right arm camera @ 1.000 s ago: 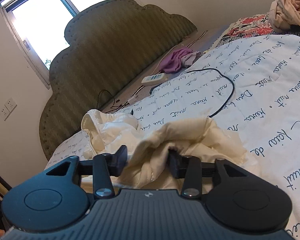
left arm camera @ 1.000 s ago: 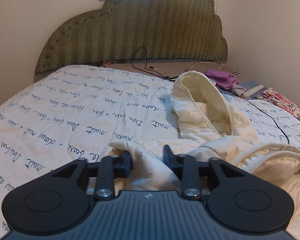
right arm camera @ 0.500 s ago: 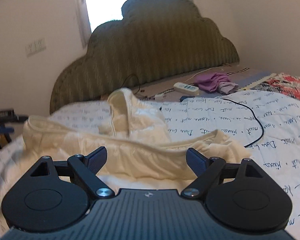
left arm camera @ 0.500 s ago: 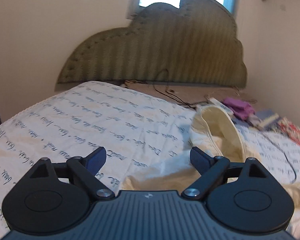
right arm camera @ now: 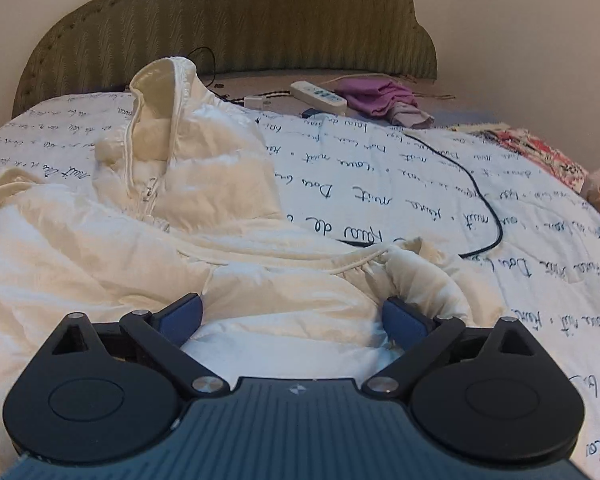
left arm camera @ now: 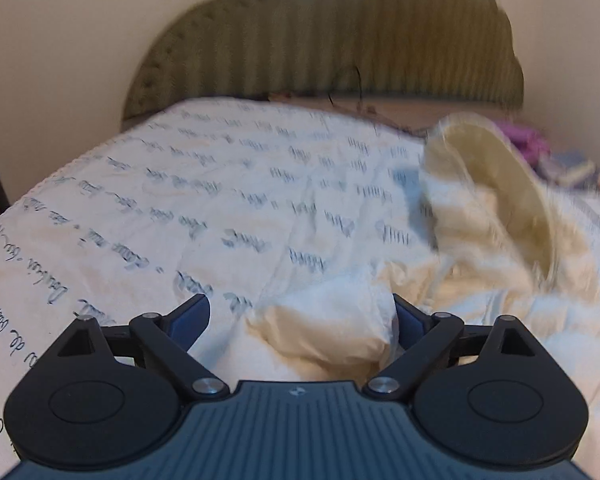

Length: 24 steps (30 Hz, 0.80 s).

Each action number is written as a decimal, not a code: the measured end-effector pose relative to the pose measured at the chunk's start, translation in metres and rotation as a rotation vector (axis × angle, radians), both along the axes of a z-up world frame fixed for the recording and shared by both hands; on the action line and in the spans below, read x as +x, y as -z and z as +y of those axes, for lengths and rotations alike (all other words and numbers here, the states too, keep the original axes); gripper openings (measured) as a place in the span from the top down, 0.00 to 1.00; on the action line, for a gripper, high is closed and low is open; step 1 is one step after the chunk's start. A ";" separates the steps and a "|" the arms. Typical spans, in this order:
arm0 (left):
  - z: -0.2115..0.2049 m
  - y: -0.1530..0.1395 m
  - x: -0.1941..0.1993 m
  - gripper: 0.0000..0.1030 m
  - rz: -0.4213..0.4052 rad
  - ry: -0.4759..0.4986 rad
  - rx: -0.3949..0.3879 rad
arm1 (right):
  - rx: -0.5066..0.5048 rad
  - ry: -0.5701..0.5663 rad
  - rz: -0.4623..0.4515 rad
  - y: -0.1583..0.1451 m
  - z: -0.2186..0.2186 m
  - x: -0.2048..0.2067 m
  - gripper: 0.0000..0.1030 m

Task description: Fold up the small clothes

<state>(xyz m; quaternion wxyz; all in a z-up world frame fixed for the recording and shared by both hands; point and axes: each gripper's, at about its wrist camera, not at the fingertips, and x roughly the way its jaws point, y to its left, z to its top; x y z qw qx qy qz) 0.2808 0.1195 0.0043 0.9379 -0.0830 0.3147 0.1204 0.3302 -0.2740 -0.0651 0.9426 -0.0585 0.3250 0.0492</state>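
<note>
1. Jacket (right arm camera: 204,184), cream and puffy, lies crumpled on the bed (right arm camera: 440,200), hood toward the headboard (right arm camera: 228,20), hem bunched at the near edge.
2. Left gripper (left arm camera: 302,318) and right gripper (right arm camera: 292,316) have just spread wide; fabric sits between the jaws, unpressed, so nothing is held.
3. Risk: closing on a thick bunch could catch several layers and skew the fold.
4. Risk: the black cable (right arm camera: 488,200), just beside the right sleeve, could snag and drag along.
5. Slippery padding may spring open once released.

bed (right arm camera: 420,184), cream jacket (right arm camera: 204,184), black cable (right arm camera: 484,200)
</note>
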 end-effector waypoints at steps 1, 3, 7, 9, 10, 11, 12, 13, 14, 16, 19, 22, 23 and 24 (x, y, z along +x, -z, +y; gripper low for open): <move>0.004 -0.009 -0.005 0.08 -0.048 -0.029 -0.010 | 0.009 -0.002 -0.028 -0.005 0.001 -0.004 0.04; 0.009 -0.025 -0.010 0.08 -0.121 -0.085 -0.018 | 0.041 -0.019 -0.068 -0.014 0.003 -0.010 0.01; -0.008 -0.038 -0.005 0.05 -0.138 0.007 0.009 | 0.020 -0.073 -0.045 -0.013 0.019 -0.002 0.00; -0.028 -0.030 -0.002 0.05 -0.110 0.125 0.064 | -0.024 -0.072 -0.013 -0.001 0.029 0.007 0.00; -0.042 -0.023 0.000 0.05 -0.092 0.184 0.111 | -0.027 -0.068 0.000 0.005 0.030 0.011 0.00; -0.055 -0.013 0.003 0.05 -0.067 0.232 0.181 | -0.011 -0.062 0.008 0.010 0.029 0.014 0.00; -0.067 -0.002 0.008 0.04 -0.037 0.243 0.267 | 0.015 -0.056 0.013 0.014 0.027 0.016 0.00; -0.076 0.008 0.014 0.03 -0.014 0.218 0.349 | 0.038 -0.052 0.016 0.017 0.024 0.018 0.00; -0.080 0.018 0.022 0.03 0.006 0.177 0.413 | 0.058 -0.052 0.021 0.020 0.022 0.019 0.00; -0.075 0.026 0.040 0.03 0.036 0.097 0.419 | 0.078 -0.050 0.025 0.021 0.019 0.019 0.00; -0.054 0.024 0.057 0.03 0.063 -0.019 0.345 | 0.060 -0.040 0.029 0.012 0.019 0.011 0.01; -0.038 0.020 0.058 0.03 0.074 -0.066 0.308 | 0.030 -0.024 -0.066 -0.007 0.011 -0.006 0.00; -0.034 0.017 0.052 0.03 0.059 -0.057 0.288 | 0.001 -0.010 -0.096 -0.012 0.006 -0.010 0.00; -0.034 0.015 0.047 0.03 0.048 -0.047 0.282 | -0.038 0.013 -0.110 -0.014 0.001 -0.011 0.00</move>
